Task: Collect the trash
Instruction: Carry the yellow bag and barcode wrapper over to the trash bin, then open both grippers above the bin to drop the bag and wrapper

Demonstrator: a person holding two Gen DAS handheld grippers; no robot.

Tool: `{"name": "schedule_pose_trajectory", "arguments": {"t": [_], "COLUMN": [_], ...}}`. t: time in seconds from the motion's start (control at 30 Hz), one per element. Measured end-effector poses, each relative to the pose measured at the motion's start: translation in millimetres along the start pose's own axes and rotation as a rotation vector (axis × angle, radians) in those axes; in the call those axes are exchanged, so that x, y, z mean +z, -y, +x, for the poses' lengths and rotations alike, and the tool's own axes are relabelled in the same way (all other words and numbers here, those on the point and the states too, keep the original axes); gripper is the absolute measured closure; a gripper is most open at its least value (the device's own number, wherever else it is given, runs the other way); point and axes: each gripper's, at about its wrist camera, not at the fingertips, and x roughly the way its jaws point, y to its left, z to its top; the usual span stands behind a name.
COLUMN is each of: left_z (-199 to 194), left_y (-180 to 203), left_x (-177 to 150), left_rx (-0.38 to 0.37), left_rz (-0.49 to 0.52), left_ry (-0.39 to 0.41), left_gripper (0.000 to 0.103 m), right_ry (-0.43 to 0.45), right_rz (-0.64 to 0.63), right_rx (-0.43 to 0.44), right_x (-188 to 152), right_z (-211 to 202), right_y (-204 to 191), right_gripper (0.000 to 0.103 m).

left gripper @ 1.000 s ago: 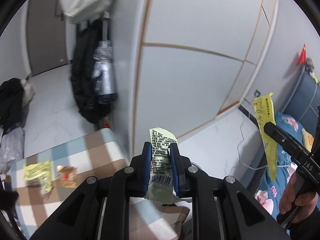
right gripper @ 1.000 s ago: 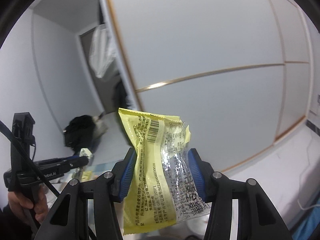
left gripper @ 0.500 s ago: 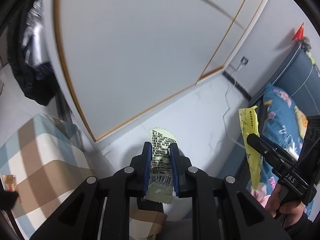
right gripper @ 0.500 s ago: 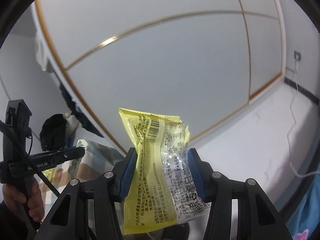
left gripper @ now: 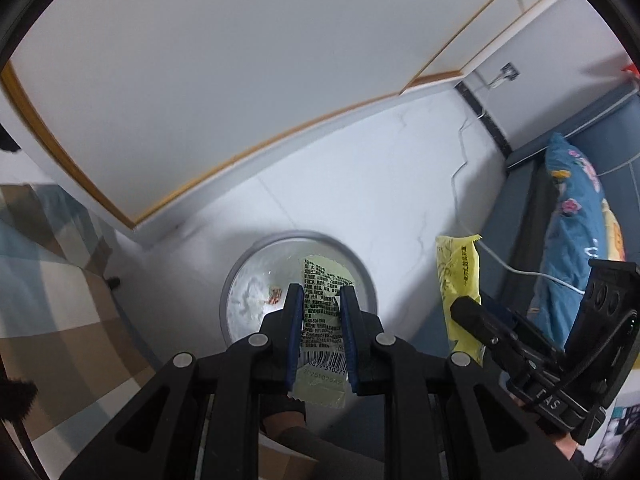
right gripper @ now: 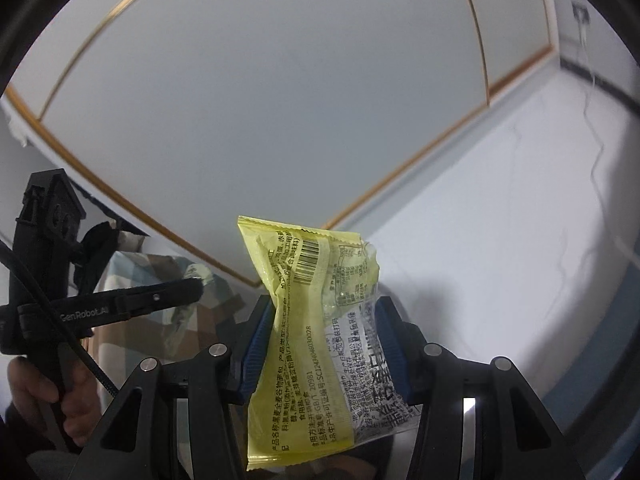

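Grippers clamped — left gripper (left gripper: 319,304) green wrapper (left gripper: 323,312) over bin (left gripper: 240,276); right gripper (right gripper: 325,320) yellow wrapper (right gripper: 316,332).

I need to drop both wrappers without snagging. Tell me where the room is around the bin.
Bare white floor runs between the round trash bin and the wardrobe base. Inside the bin only one small scrap shows. It is crowded to the right: a white cable and the bed.
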Motion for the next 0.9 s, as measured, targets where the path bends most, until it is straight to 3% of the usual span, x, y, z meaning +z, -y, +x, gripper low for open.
{"name": "schedule_pose_trajectory", "arguments": {"t": [0.27,0.33,0.9], "left_z": [40,47,72], "left_y": [-16,-17,-33], "left_x": [0,0,-3], "left_rx": [-0.006,0.022,0.001], "left_rz": [-0.087,-0.09,-0.195], "left_ry": [-0.119,-0.143,-0.224], "left_gripper": [0.089,0.089,0.088], "right_ry": [-0.108,-0.124,-0.168], "right_rz": [0.119,0.123,0.191], "right_rx": [0.066,0.076,0.091], "right_x": [-9,-14,-25], "right_z": [47,55,83], "right_y": [30,31,42], "right_gripper": [0.053,0.053,0.05]}}
